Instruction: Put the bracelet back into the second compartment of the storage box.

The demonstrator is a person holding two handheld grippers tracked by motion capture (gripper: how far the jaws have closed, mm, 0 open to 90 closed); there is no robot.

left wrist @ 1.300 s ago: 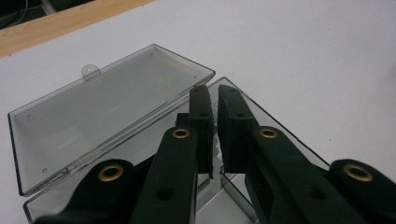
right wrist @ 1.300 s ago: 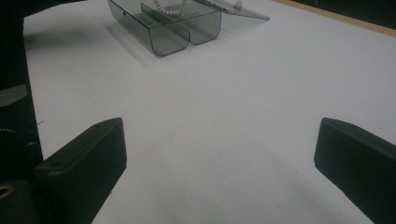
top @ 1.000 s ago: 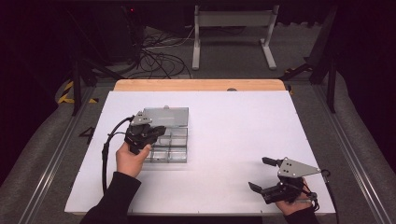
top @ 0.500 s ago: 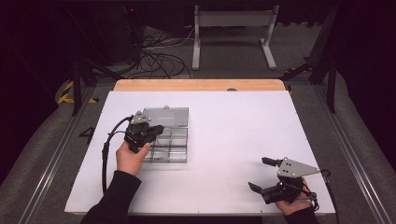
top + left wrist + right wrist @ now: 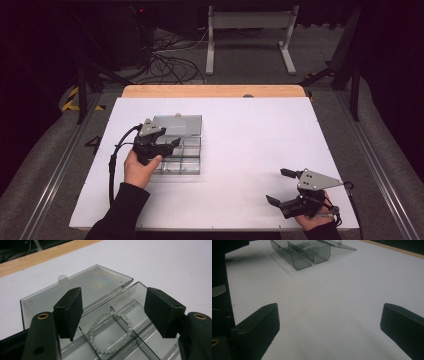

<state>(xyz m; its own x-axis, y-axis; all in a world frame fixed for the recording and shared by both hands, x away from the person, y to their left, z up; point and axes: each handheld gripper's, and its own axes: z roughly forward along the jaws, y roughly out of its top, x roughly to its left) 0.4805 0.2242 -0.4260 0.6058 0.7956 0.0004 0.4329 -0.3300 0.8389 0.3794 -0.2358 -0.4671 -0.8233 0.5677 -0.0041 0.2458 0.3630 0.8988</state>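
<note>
White table (image 5: pixel 250 150) with an open clear compartment box (image 5: pixel 177 150) on it.

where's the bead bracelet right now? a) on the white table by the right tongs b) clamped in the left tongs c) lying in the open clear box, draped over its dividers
c: in the left gripper view the bead bracelet lies inside the clear box, across its dividers, below the open left tongs.
</note>
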